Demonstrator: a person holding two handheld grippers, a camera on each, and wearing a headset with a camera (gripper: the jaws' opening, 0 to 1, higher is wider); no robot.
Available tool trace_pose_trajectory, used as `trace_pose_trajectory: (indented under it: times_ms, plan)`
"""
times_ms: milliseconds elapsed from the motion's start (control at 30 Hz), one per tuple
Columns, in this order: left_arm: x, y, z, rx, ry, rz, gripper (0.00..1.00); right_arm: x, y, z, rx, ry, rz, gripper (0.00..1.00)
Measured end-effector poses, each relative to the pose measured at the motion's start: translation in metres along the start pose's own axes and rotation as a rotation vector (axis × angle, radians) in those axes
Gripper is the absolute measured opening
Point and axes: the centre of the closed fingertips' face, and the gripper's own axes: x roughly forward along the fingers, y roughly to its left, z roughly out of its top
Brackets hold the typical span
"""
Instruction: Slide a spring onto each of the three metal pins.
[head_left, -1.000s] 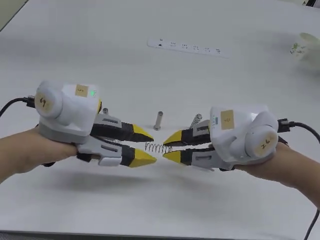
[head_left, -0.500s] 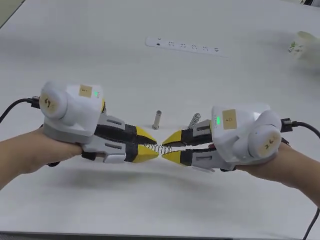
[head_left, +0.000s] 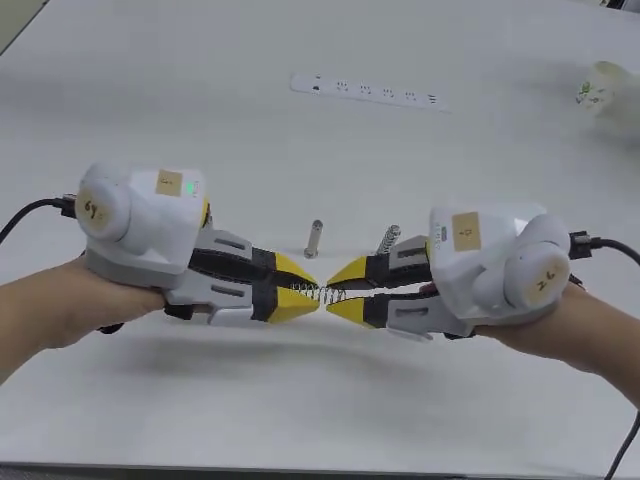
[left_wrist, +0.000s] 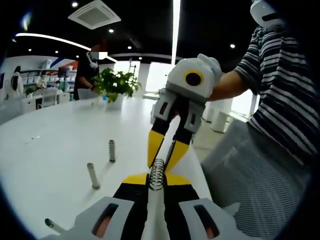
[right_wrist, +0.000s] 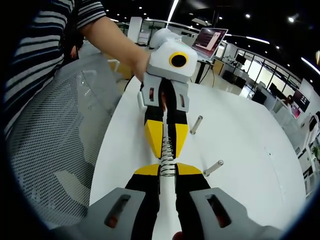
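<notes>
Fingers (left_wrist: 135, 180) of left gripper (left_wrist: 157, 178) nearly closed, pinching one end of spring (right_wrist: 168, 149). Spring hangs level in the air, bridging the two sets of fingertips, clear of the table (head_left: 300, 400). Right gripper (right_wrist: 167, 171) fingers drawn in to coil width on the other end, so both hold it. Beyond the fingertips, standing on the table: bare pin (head_left: 315, 238) just past the left tips, sprung pin (head_left: 388, 240) past the right fingers, coil already on it. Judgement: spring is light, thin-wired, bouncy and slick, and a hard squeeze would flatten it or shoot it out. Best gripped lightly across the end coils, leaving the bore open for the pin.
</notes>
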Motion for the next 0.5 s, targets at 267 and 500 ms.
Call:
trace_pose_trajectory:
  times_ms: [267, 500]
  plan:
    - [-0.0007, -0.0005, -0.0004, -0.013, 0.001, -0.01, 0.02, 0.0008, 0.0012, 0.0008, 0.022, -0.005, 0.001, 0.08]
    - [-0.0003, -0.003, -0.0013, -0.017, 0.004, -0.023, 0.02, 0.0001, 0.0026, 0.0008, 0.048, -0.012, 0.011, 0.09]
